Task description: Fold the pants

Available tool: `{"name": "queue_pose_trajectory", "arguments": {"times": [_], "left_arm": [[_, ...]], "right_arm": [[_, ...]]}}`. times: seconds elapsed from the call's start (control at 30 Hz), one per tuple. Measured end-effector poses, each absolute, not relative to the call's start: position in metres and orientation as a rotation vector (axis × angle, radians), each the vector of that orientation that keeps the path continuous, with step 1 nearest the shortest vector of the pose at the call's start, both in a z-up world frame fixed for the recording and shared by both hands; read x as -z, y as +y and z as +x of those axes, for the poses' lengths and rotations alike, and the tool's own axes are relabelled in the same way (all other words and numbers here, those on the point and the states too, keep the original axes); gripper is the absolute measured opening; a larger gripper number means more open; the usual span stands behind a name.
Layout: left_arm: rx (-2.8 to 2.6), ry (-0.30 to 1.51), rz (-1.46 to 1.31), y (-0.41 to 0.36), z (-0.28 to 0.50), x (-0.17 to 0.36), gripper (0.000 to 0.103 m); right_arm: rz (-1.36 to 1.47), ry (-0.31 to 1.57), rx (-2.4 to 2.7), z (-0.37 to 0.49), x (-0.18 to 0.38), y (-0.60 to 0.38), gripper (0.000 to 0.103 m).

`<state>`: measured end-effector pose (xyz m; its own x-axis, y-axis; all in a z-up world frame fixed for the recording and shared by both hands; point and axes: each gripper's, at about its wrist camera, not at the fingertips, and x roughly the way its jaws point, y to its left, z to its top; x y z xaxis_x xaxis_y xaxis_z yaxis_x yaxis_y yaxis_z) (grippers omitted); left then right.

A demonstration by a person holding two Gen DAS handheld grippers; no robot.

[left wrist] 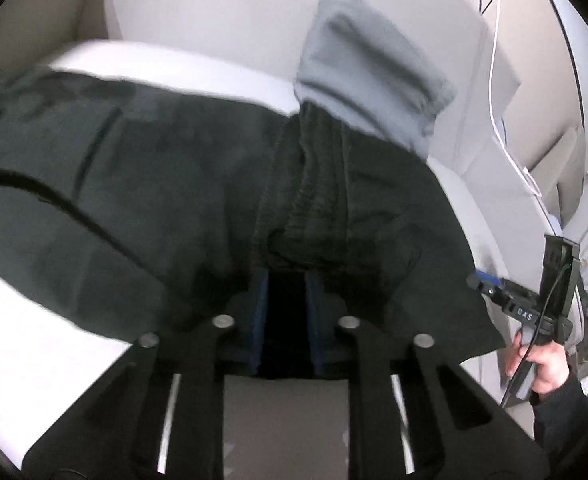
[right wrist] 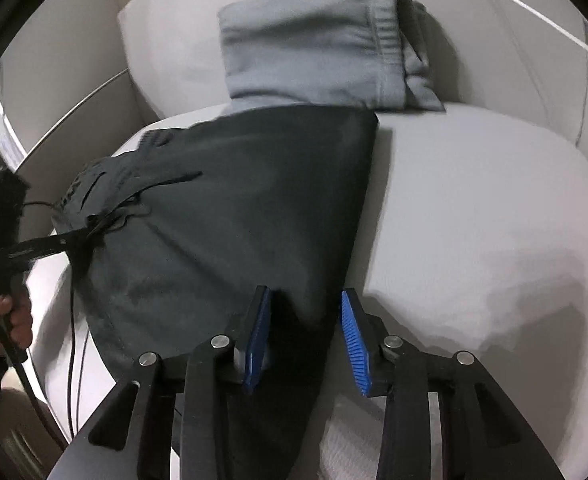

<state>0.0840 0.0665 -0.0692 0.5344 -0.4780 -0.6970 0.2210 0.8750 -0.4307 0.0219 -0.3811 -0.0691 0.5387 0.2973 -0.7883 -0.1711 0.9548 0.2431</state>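
Dark pants [left wrist: 154, 184] lie spread over a white cushion [left wrist: 26, 344]. My left gripper [left wrist: 286, 280] is shut on the bunched waistband [left wrist: 314, 208] and holds it. In the right wrist view the same pants [right wrist: 234, 216] lie folded, their edge running between my right gripper's blue pads [right wrist: 352, 336]. My right gripper [right wrist: 306, 300] is open, with the fabric passing between its jaws and not pinched. The left gripper [right wrist: 66, 242] shows at the left, gripping the waistband with its drawstring. The right gripper [left wrist: 482, 282] shows at the right edge of the left wrist view.
Folded grey pants [right wrist: 314, 52] rest against the sofa back [right wrist: 494, 52], also seen in the left wrist view [left wrist: 366, 64]. A white cable [left wrist: 498, 92] hangs at the right. The white cushion [right wrist: 474, 200] stretches to the right of the dark pants.
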Motion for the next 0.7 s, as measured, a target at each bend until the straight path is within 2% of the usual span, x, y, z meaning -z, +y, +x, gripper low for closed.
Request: {"name": "queue_pose_trajectory", "arguments": {"times": [0.13,0.37,0.6,0.63,0.67,0.7], "left_arm": [[0.404,0.949,-0.32,0.07,0.078,0.086,0.012],[0.394,0.933,-0.316,0.072,0.075,0.089,0.012],[0.508,0.843,-0.646,0.123,0.028,0.054,0.012],[0.537,0.807,-0.705,0.132,0.014,0.046,0.013],[0.557,0.778,-0.741,0.137,0.005,0.039,0.025],[0.578,0.735,-0.777,0.144,-0.008,0.03,0.047]], "right_arm": [[0.124,0.938,-0.274,0.003,0.057,-0.382,0.036],[0.146,0.959,-0.267,0.0,0.074,-0.384,0.036],[0.182,0.912,-0.255,-0.024,0.052,-0.384,0.037],[0.201,0.876,-0.251,-0.033,0.042,-0.386,0.044],[0.214,0.85,-0.247,-0.038,0.035,-0.386,0.057],[0.233,0.803,-0.237,-0.047,0.024,-0.387,0.064]]}}
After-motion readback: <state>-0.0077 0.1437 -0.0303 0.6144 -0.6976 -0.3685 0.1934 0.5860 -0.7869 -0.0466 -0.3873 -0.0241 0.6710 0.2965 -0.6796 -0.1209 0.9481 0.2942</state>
